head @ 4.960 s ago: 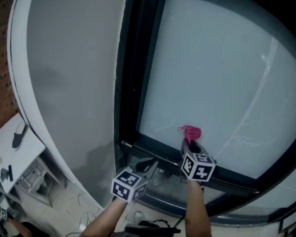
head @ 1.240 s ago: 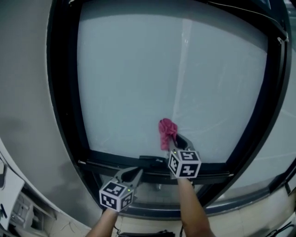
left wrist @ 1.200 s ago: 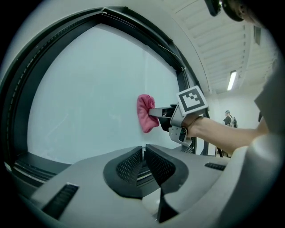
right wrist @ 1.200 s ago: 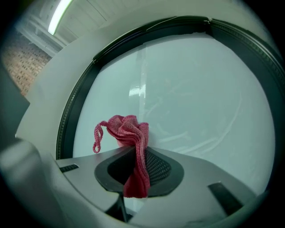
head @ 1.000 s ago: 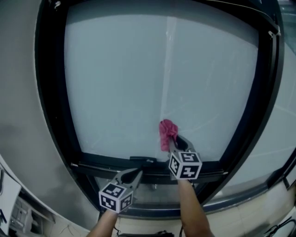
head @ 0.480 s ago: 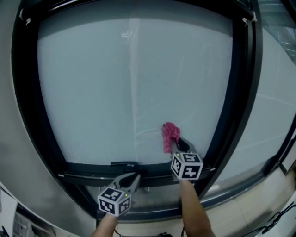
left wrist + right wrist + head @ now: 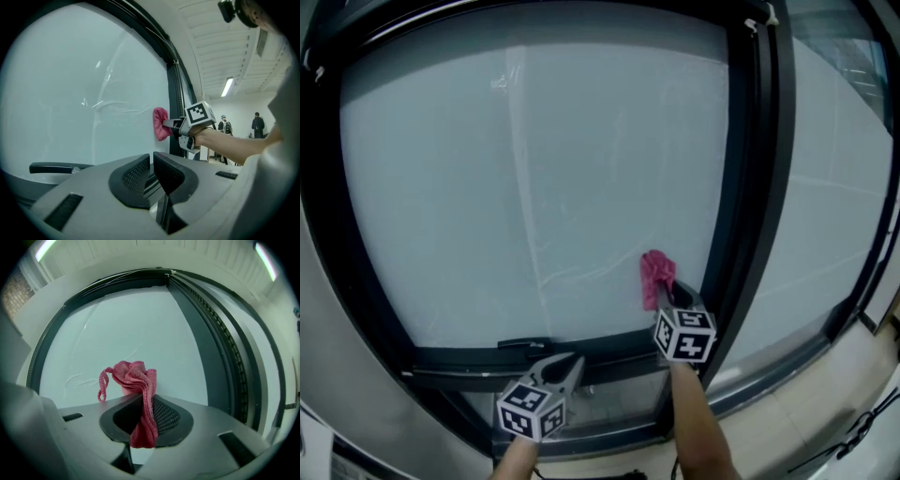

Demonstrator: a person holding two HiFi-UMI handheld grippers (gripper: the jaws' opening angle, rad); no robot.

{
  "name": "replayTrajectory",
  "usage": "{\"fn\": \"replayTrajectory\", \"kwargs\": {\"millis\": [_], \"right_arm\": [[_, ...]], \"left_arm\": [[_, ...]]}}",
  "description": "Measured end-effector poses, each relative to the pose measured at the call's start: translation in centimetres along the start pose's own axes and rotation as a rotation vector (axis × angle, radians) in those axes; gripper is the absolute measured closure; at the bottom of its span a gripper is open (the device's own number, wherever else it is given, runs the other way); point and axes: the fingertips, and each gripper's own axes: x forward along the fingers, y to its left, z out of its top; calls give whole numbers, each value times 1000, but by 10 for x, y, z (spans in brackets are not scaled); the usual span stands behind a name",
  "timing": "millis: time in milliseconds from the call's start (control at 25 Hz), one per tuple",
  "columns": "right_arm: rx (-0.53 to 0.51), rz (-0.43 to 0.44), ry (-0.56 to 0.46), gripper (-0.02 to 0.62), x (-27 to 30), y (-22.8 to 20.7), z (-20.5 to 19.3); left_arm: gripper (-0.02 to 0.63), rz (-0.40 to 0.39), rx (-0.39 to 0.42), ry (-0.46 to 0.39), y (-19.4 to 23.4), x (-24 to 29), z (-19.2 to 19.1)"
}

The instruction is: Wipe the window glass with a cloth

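Pink knitted cloth [image 7: 656,276], clamped in our right hand-held gripper [image 7: 667,298], touches the pale window glass [image 7: 534,169] just beside its black right frame post [image 7: 739,187]; open pane lies leftward. Our left hand-held gripper [image 7: 569,363] hangs clenched, empty.

Two hand-held grippers with smooth grey moulded bodies are seen. The left gripper [image 7: 570,364] and the right gripper [image 7: 666,298] are each fitted with a white cube [image 7: 530,412] printed with black square markers. Dark jaws with a fine mesh-like grip texture are set in a black surround on each body. Dark rectangular slots [image 7: 69,211] are cut either side. Bare forearms [image 7: 698,427] are seen behind the cubes.
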Motion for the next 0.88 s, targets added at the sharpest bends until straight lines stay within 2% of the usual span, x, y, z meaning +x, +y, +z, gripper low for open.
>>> {"fn": "replayTrajectory", "kwargs": {"millis": [400,680,880], "right_arm": [[42,-175,-34,537,-12,-68,-4],[101,-273,-58,537,-21,-89,-12],[149,-337,-121,537,-32,-96,-4]], "left_arm": [[578,-45,37,7,-16,26,5],[578,-62,57,32,-19,37,6],[578,-68,59,30,-19,41,11]]}}
